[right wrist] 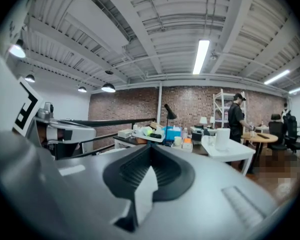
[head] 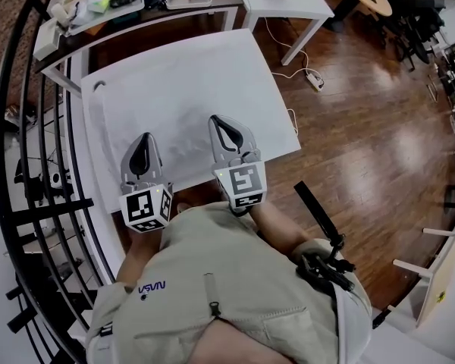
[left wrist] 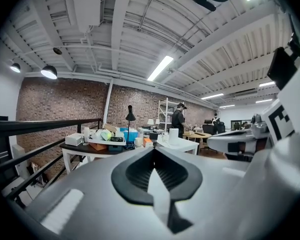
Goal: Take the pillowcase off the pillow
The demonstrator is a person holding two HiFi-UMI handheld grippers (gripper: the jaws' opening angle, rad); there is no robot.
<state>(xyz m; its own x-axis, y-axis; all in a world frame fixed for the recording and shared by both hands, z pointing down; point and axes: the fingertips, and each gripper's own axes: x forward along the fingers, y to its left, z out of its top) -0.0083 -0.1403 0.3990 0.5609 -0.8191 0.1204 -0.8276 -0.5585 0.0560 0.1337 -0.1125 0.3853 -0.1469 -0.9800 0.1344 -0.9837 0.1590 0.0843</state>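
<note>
Pre-grasp step: left gripper and right gripper, both pressed together and empty, hover over the pillow; next they likely need to spread and pinch the pillowcase edge.

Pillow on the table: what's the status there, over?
Left gripper and right gripper both shut, empty, above near edge of white table. Pillow lies flat on it, not gripped. Nothing blocking it.

Bright ceiling tubes lit the room evenly, glare sheened the floor, and fisheye edges bent and darkened.
</note>
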